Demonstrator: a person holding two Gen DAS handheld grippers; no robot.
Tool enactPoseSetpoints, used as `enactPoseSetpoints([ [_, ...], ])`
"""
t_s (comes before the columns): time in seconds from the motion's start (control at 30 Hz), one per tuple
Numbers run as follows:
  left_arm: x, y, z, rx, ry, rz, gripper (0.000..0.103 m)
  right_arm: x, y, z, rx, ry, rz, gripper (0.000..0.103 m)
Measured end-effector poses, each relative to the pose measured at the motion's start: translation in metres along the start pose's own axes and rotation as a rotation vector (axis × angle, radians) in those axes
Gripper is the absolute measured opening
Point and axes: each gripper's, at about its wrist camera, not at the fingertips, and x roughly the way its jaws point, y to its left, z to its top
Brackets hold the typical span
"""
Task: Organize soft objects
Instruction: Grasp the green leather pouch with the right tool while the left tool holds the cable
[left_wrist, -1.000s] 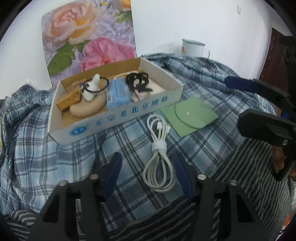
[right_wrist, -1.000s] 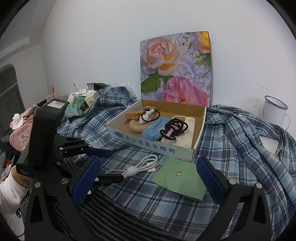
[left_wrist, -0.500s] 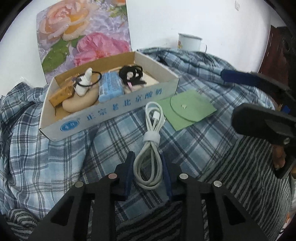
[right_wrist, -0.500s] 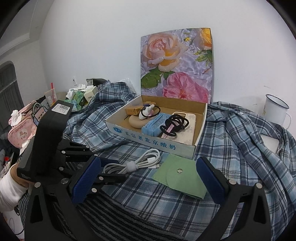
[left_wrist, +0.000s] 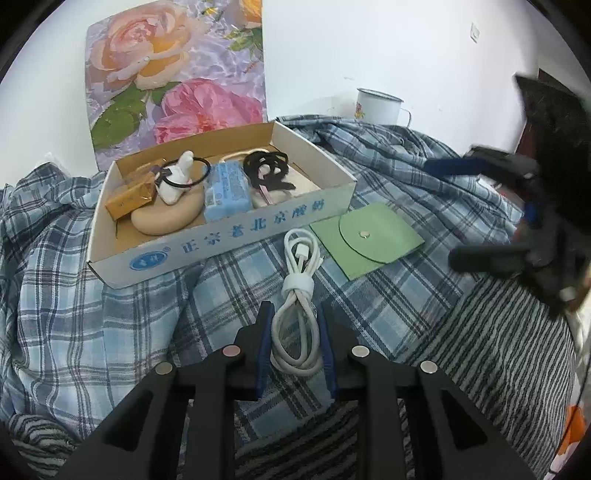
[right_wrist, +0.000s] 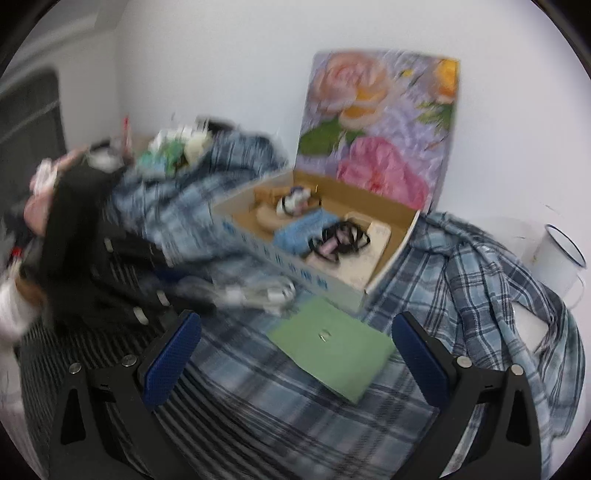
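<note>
A coiled white cable lies on the plaid cloth in front of the cardboard box. My left gripper is closing on the cable's near loop, its blue pads against the loop's two sides. A flat green pouch with a snap lies to the right of the cable. My right gripper hangs wide open over that green pouch, nothing between its fingers. The right wrist view is blurred. There the cable and the left gripper are smeared at the left, in front of the box.
The box holds a tan pad, a blue pack, black hair ties and a white figurine. A floral board leans behind it. A white mug stands by the wall. Striped cloth covers the near right.
The left jaws have narrowed from wide apart to hugging the cable's near loop. The right gripper has rolled, so its view is tilted and blurred.
</note>
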Motion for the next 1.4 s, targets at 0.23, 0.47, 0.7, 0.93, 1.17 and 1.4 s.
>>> enactPoseSetpoints([
  [0.23,-0.004,0.004,0.003,-0.015,-0.015,-0.018,0.023,0.037,-0.016,-0.007,-0.098,0.178,0.070,0.103],
  [0.47,0.003,0.006,0.002,-0.020,0.019,-0.025,0.023,0.060,-0.022,0.000,-0.227,0.283,0.043,0.103],
  [0.7,0.016,0.006,0.001,-0.026,0.078,-0.049,0.024,0.087,-0.042,0.000,-0.215,0.361,0.157,0.103],
  [0.93,0.020,-0.012,-0.001,0.055,0.081,0.022,0.024,0.077,-0.042,-0.006,-0.202,0.340,0.194,0.083],
  [1.17,0.012,0.001,-0.001,0.011,0.049,-0.028,0.022,0.057,-0.024,-0.012,-0.204,0.382,0.098,0.076],
  [1.4,-0.003,0.001,0.003,0.006,-0.023,-0.061,0.017,0.026,-0.010,-0.011,-0.127,0.251,0.087,0.075],
])
